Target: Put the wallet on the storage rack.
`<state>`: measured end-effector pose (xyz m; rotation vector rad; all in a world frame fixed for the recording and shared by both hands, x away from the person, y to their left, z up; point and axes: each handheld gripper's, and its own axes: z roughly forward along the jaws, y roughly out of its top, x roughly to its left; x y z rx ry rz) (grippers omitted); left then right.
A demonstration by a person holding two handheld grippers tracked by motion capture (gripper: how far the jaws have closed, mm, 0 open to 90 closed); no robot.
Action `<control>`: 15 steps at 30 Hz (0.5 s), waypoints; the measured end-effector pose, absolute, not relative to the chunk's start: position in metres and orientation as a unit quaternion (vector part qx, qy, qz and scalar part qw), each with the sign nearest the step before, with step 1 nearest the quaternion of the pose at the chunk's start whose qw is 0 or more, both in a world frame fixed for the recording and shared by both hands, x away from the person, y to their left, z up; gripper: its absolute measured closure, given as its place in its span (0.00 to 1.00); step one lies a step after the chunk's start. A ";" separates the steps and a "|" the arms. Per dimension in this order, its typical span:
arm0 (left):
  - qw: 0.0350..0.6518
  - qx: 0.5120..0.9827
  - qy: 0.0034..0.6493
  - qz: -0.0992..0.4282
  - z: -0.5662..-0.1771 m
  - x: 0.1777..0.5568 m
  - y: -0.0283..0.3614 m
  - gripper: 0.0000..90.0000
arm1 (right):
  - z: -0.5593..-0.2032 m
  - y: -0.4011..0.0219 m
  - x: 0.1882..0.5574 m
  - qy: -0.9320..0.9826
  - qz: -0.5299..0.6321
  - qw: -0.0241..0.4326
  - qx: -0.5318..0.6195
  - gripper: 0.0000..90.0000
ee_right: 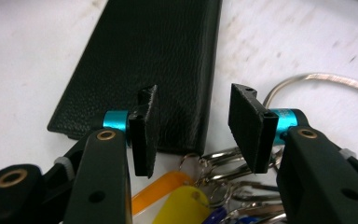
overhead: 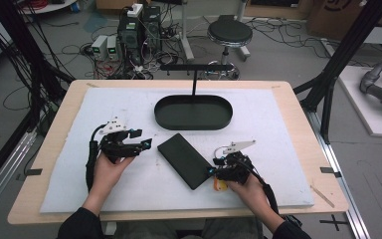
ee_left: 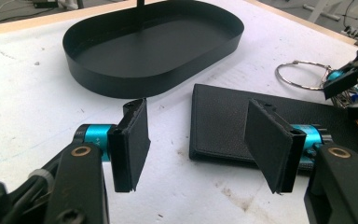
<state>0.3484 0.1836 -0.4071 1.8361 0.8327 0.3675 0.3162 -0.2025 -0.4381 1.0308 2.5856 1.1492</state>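
Right gripper [ee_right: 193,126], jaws apart, was poised over a key bunch [ee_right: 200,196] at lower centre; the black wallet [ee_right: 144,60] edge could be pinched instead, being just beside the keys

A flat black textured-leather wallet [overhead: 185,160] lies diagonally at centre frame; just right, a bunch of keys [ee_right: 214,196] (orange and yellow tags) on a wire ring.

A black oval tray [overhead: 193,112] with an upright T-shaped stand [overhead: 195,69] sits at the far middle of the white mat [overhead: 104,189] on the wooden table [overhead: 323,164], and beyond it stand a round stool [overhead: 229,34] and what look like computer boxes [overhead: 138,27] amid floor cables.
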 end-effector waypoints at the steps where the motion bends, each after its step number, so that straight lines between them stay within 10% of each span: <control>1: 0.519 0.766 0.346 0.155 -0.407 0.348 0.184 0.45 | -0.439 -0.202 0.316 0.856 0.379 0.062 0.345 0.60; 10: 0.516 0.768 0.344 0.156 -0.406 0.348 0.181 0.44 | -0.445 -0.205 0.325 0.839 0.377 0.002 0.392 0.54; 15: 0.515 0.770 0.342 0.158 -0.406 0.348 0.178 0.44 | -0.444 -0.205 0.326 0.841 0.382 -0.024 0.383 0.72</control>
